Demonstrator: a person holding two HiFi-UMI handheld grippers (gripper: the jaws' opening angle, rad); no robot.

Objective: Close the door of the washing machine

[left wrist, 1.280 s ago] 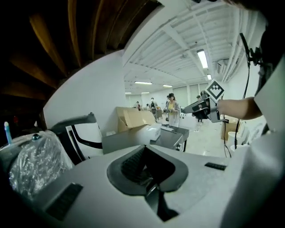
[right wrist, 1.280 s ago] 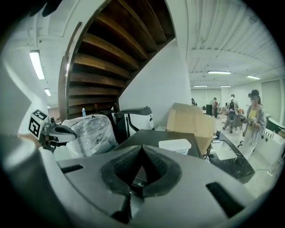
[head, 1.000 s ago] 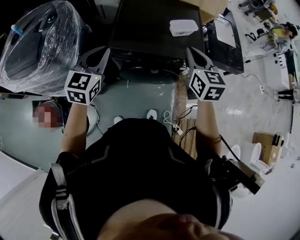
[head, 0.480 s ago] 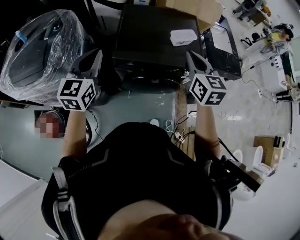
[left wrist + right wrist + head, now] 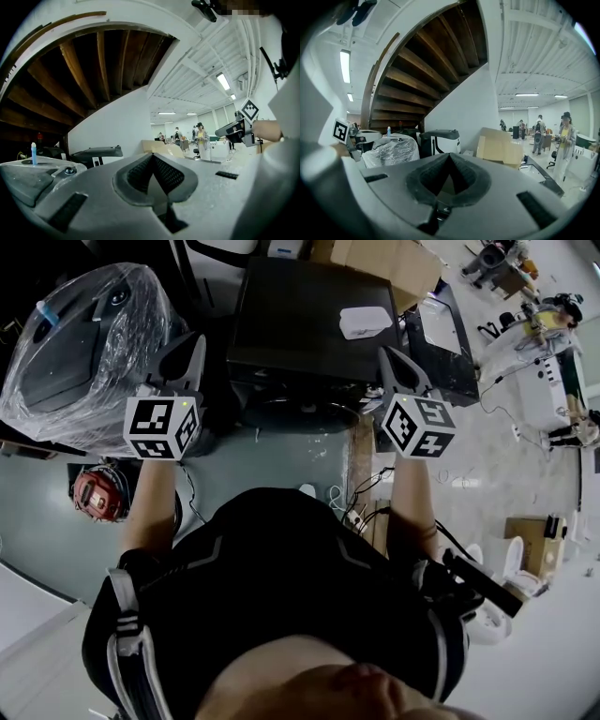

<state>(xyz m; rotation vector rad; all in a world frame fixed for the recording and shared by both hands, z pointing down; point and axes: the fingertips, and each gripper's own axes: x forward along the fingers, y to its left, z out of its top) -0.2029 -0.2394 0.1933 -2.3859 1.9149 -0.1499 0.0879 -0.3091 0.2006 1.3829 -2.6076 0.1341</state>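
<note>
Both hands are up in front of the black box-shaped washing machine (image 5: pixel 309 320), one to each side of its front and clear of it. The machine stands on the grey-green floor (image 5: pixel 281 451), between a plastic-wrapped grey appliance (image 5: pixel 84 334) and a low black cabinet (image 5: pixel 450 329). A small white box (image 5: pixel 366 322) sits on its lid.

Left gripper (image 5: pixel 185 351): fingers clenched, nothing between them. Its own view shows pad on pad (image 5: pixel 152 157).
Right gripper (image 5: pixel 396 367): the same, clenched and empty (image 5: pixel 449 157).

The round dark door (image 5: pixel 300 407) shows from above only as a curved rim under the lid edge. I cannot tell whether it is latched or standing slightly ajar.

Judgement: this scene fits hands raised ahead of a push, and equally hands drawn off a door already shut. A lower look at the door rim would settle which. If contact with the door is needed, clenched fingers should work as a blunt pusher. I would press on the rim opposite the hinge, squarely, until the latch seats.
</note>
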